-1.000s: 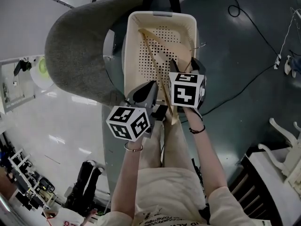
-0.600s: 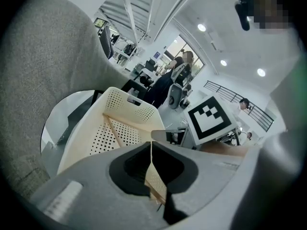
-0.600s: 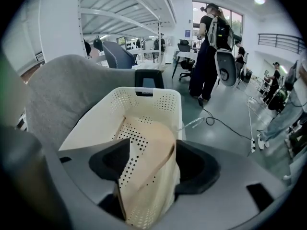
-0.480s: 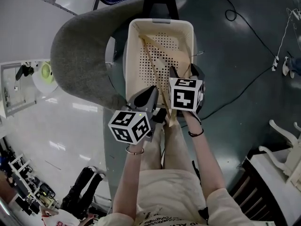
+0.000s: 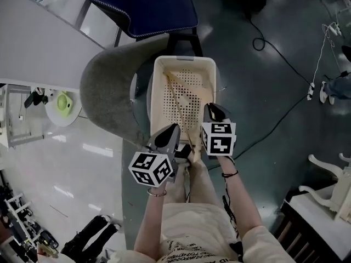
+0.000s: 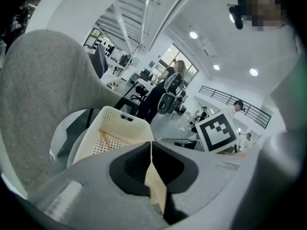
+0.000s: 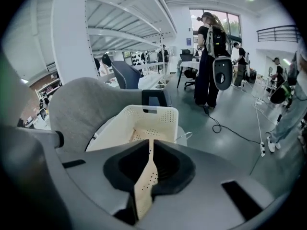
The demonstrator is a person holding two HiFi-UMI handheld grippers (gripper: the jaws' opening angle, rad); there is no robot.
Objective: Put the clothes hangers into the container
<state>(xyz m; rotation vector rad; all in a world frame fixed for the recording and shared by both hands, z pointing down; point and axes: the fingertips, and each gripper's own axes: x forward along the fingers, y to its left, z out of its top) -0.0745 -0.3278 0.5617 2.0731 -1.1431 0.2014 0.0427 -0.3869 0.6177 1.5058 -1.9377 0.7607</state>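
Grey chair [image 5: 107, 92]: beneath the container. Container [image 5: 156, 97] (cream, perforated): holds wooden hangers [image 5: 176, 100], one end at its near rim. Left gripper [image 5: 173, 129]: over container's near rim, jaws together, empty. Right gripper [image 5: 210, 108]: over container's near right corner, jaws just closing, nothing between.

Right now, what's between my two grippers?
In the head view, a hanger, its end at the basket rim, lies between the left gripper and the right gripper, whose jaws have just been closing on nothing.
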